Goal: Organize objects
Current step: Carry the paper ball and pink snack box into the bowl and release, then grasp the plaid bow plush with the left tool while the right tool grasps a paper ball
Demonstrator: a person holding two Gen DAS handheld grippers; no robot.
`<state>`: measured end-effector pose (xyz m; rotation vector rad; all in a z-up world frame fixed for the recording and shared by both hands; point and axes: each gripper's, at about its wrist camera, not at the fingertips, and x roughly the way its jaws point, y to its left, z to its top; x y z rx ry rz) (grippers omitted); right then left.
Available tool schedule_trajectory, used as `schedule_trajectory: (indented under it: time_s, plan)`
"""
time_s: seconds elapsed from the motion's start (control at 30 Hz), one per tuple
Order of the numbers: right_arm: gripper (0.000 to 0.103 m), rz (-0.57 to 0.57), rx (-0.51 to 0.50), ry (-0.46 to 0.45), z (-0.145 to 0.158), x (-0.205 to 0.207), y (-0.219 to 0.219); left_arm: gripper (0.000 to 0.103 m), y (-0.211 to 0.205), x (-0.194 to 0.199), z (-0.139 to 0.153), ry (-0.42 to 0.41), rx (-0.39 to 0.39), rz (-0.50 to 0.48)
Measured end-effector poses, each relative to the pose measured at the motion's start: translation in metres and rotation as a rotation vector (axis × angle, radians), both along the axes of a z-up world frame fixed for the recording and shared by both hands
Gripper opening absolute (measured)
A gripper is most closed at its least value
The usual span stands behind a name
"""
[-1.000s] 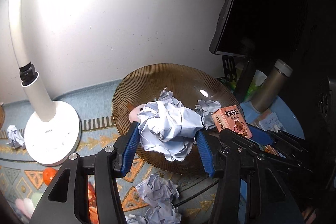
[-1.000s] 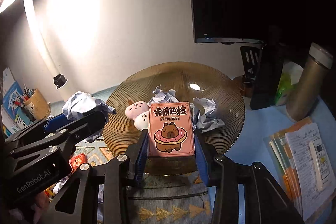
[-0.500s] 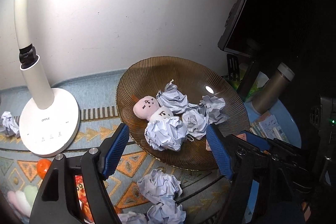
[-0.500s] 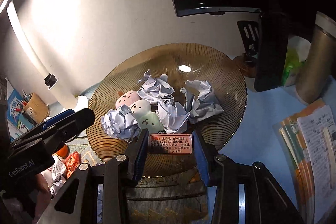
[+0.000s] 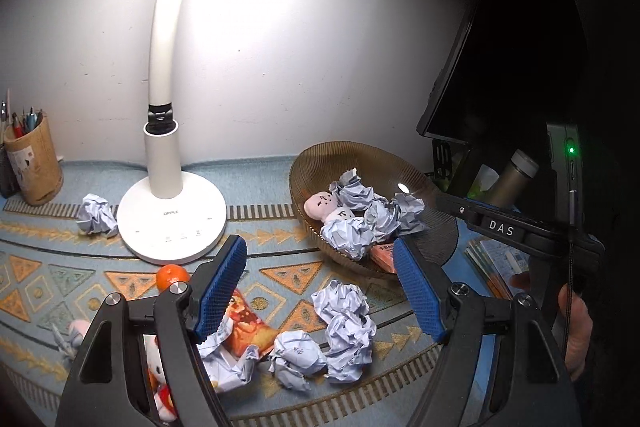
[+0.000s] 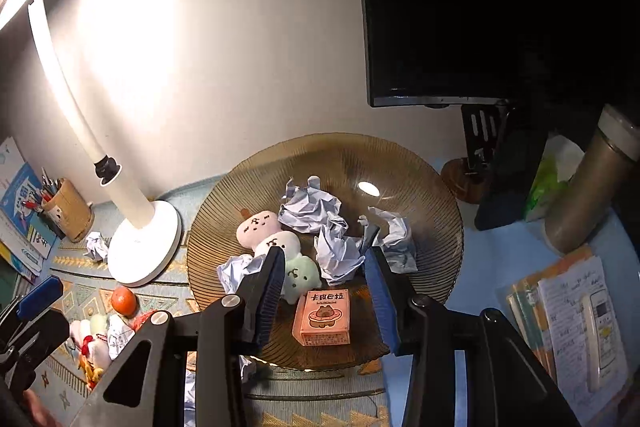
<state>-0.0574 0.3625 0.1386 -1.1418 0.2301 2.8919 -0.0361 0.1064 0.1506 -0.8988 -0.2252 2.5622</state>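
A brown ribbed glass bowl (image 6: 404, 167) holds several crumpled paper balls (image 6: 310, 205), small plush toys (image 6: 258, 225) and a pink card box (image 6: 324, 317) lying flat near its front rim. My right gripper (image 6: 326, 299) is open and empty, its jaws on either side of the box and just above it. My left gripper (image 5: 320, 287) is open and empty, back from the bowl (image 5: 320, 157), above loose paper balls (image 5: 344, 311) on the patterned mat.
A white desk lamp (image 5: 172, 219) stands left of the bowl. A small orange (image 5: 170, 277), a snack packet (image 5: 248, 327) and plush toys lie on the mat. A pen cup (image 5: 34, 163) stands far left. A monitor (image 6: 460, 7), a flask (image 6: 592, 187) and papers (image 6: 576, 327) are at right.
My left gripper dropped its paper ball into the bowl, opened and drew back left. My right gripper lowered the card box into the bowl and let go of it.
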Motion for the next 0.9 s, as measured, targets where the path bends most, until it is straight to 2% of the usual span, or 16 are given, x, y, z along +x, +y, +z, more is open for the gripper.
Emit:
schedule_trajectory:
  time_s: [0.07,0.2,0.23,0.27,0.3,0.37,0.53,0.6,0.7,0.8,0.9]
  plan:
    - [0.046,0.019,-0.003,0.010,0.004,0.018,-0.009,0.074,-0.019,0.016,0.003,0.010,0.014,0.028]
    - [0.046,0.073,-0.010,0.033,0.012,0.059,-0.036,0.076,-0.054,0.051,0.011,0.038,0.029,0.095]
    - [0.046,0.090,-0.020,0.041,0.016,0.069,-0.043,0.078,-0.062,0.061,0.013,0.040,0.030,0.109]
    - [0.049,0.104,-0.023,0.047,0.019,0.078,-0.052,0.088,-0.070,0.070,0.014,0.048,0.031,0.131]
    - [0.059,0.116,-0.021,0.052,0.020,0.086,-0.060,0.101,-0.078,0.080,0.014,0.062,0.037,0.159]
    - [0.068,0.141,-0.028,0.057,0.017,0.100,-0.077,0.102,-0.096,0.098,0.009,0.081,0.064,0.213]
    - [0.068,0.205,-0.059,0.030,-0.022,0.117,-0.113,0.102,-0.132,0.123,-0.035,0.045,0.029,0.340]
    - [0.068,0.224,-0.096,0.013,-0.047,0.119,-0.121,0.102,-0.141,0.128,-0.058,0.035,-0.008,0.377]
    - [0.068,0.244,-0.097,-0.009,-0.083,0.119,-0.131,0.102,-0.145,0.128,-0.086,0.015,-0.069,0.397]
    - [0.068,0.254,-0.066,-0.021,-0.107,0.118,-0.139,0.102,-0.149,0.124,-0.103,-0.009,-0.067,0.403]
    - [0.068,0.258,-0.051,-0.013,-0.113,0.120,-0.140,0.101,-0.155,0.120,-0.113,-0.031,-0.050,0.422]
